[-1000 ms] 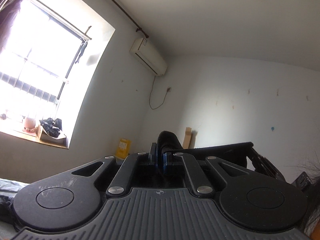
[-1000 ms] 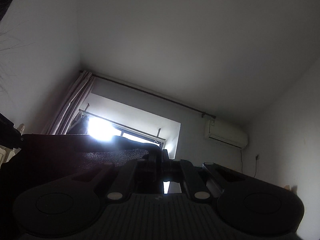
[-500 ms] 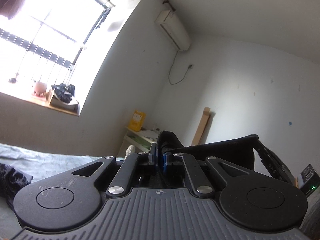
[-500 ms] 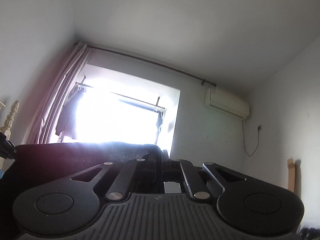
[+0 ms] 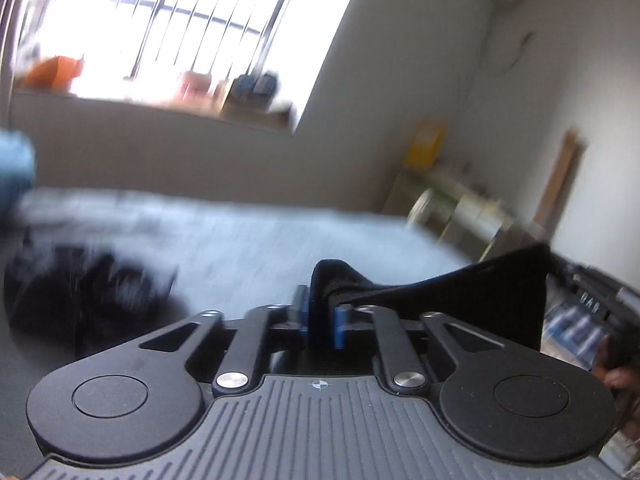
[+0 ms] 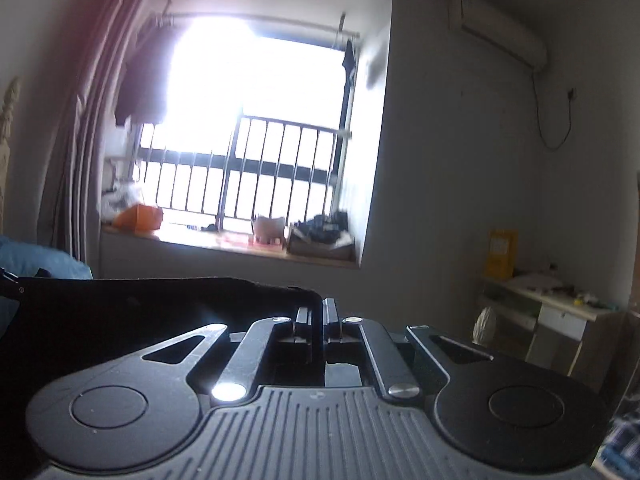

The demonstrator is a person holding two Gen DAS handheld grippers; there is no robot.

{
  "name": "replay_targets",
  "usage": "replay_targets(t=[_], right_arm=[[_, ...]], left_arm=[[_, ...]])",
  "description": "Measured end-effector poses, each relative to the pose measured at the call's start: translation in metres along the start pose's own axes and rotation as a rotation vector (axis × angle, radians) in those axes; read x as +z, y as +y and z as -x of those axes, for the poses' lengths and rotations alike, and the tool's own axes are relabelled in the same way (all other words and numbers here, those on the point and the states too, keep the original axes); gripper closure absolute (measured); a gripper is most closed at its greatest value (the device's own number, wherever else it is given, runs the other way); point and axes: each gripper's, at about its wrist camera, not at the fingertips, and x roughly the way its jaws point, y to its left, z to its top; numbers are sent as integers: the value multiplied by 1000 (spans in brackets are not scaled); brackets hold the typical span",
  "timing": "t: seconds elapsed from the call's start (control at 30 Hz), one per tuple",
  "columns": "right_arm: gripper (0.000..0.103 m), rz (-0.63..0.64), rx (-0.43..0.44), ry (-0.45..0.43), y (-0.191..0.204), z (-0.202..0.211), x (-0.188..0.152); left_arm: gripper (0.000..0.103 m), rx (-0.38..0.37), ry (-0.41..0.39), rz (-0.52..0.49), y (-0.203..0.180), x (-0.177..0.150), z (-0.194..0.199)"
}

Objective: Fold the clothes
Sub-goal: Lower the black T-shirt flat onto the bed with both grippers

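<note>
Jaws opening on the left gripper (image 5: pixel 320 312), black fabric garment (image 5: pixel 460 292) between them; right gripper (image 6: pixel 318 320) pinches its other edge, stretched above the grey bed (image 5: pixel 260 240) for laying flat.

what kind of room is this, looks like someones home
Most likely a bedroom in a home: a bed with a grey sheet, a curtained, barred window, a wall air conditioner and a small cluttered side table.
</note>
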Motion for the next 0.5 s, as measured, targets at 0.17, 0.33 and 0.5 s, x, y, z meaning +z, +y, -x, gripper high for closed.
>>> replay_targets(t=[0.17,0.33,0.5], right_arm=[[57,-101,-26,440,-5,-81,-96],[52,-318,-22,514,-53,-52,-141],[52,-616,11,494,-117,10,-153]], left_arm=[[69,164,183,231,55,-53,-49],[69,196,158,274,79,-72,-24],[68,191,96,283,92,-69,21]])
